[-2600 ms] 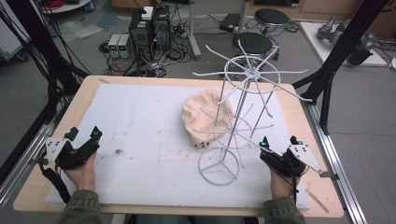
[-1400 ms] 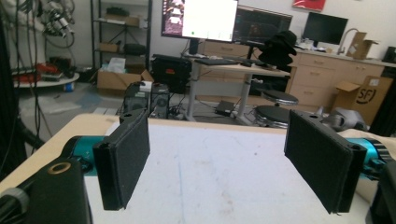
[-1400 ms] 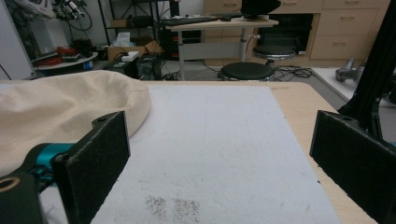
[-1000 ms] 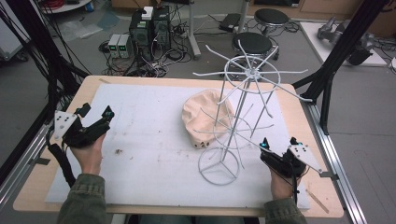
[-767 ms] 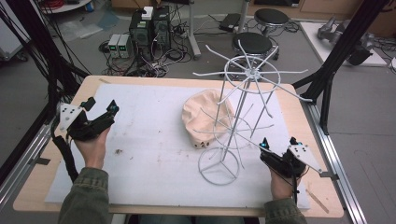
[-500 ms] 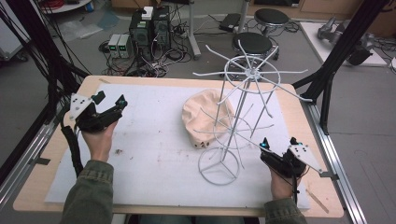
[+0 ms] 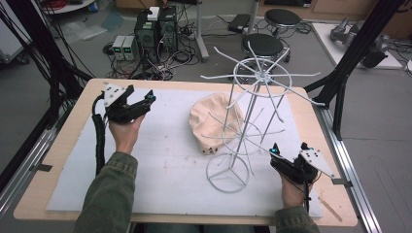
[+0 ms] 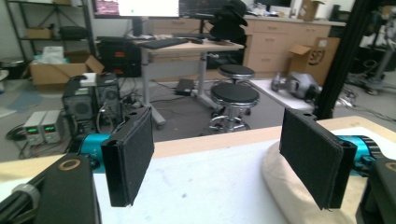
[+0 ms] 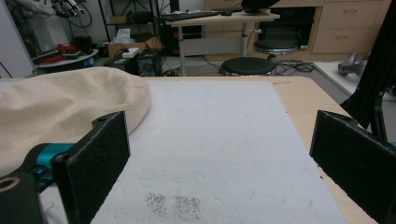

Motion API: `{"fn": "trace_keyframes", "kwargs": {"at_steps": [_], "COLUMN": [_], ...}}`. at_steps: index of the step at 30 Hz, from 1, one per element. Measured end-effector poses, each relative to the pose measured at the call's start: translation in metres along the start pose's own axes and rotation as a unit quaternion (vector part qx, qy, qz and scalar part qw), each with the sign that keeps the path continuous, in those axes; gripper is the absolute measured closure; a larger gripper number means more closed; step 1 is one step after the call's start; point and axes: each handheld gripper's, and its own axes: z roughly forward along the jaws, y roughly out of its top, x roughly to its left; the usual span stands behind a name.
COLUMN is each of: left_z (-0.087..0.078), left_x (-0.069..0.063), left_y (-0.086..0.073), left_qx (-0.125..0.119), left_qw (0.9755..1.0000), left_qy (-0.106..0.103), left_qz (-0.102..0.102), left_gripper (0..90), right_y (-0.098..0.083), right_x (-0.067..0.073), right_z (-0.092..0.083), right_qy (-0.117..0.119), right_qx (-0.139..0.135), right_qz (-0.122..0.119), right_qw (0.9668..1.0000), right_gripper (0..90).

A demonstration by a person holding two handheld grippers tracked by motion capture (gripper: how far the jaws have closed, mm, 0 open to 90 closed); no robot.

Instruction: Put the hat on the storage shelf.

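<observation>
A cream fabric cap [image 7: 210, 120] lies on the white mat [image 7: 165, 165], pressed against a tall white wire rack [image 7: 253, 109] whose ring base [image 7: 228, 174] stands near the front. My left gripper [image 7: 141, 95] hovers over the mat's far left and points toward the cap. Its jaws [image 8: 222, 158] are open and have just been closing slightly, with nothing between them; the cap [image 8: 289, 191] shows past the right pad. My right gripper [image 7: 289, 148] rests at the front right beside the rack's base. It [image 9: 224, 163] is open and empty, with the cap [image 9: 70, 100] to its left.
The wooden table [image 7: 58, 160] has metal rails along both sides. Black frame posts [image 7: 350, 53] rise at the right and left. The rack's wire arms [image 7: 301, 97] spread over the cap and the mat's right half. Stools [image 7: 262, 46] and computer boxes [image 7: 155, 26] stand beyond the far edge.
My left hand has carried its gripper from the near left edge up, away and to the right, toward the cap. The right gripper, the cap and the rack have kept still.
</observation>
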Motion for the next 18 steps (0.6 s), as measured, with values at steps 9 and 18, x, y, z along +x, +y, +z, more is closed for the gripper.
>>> {"fn": "trace_keyframes", "kwargs": {"at_steps": [9, 18], "left_z": [0.037, 0.067], "left_x": [-0.017, -0.017], "left_y": [0.004, 0.002], "left_qx": [0.025, 0.048], "left_qw": [0.999, 0.997], "left_qy": [-0.036, -0.061], "left_qz": [0.011, -0.009], "left_gripper": [26.4, 26.5], "right_y": [0.0, 0.0], "right_x": [0.0, 0.0], "right_z": [0.0, 0.001], "right_qy": [0.002, 0.004], "right_qx": [0.004, 0.007], "right_qz": [0.0, 0.004], "right_qw": [1.0, 1.0], "right_gripper": [3.9, 3.9]}}
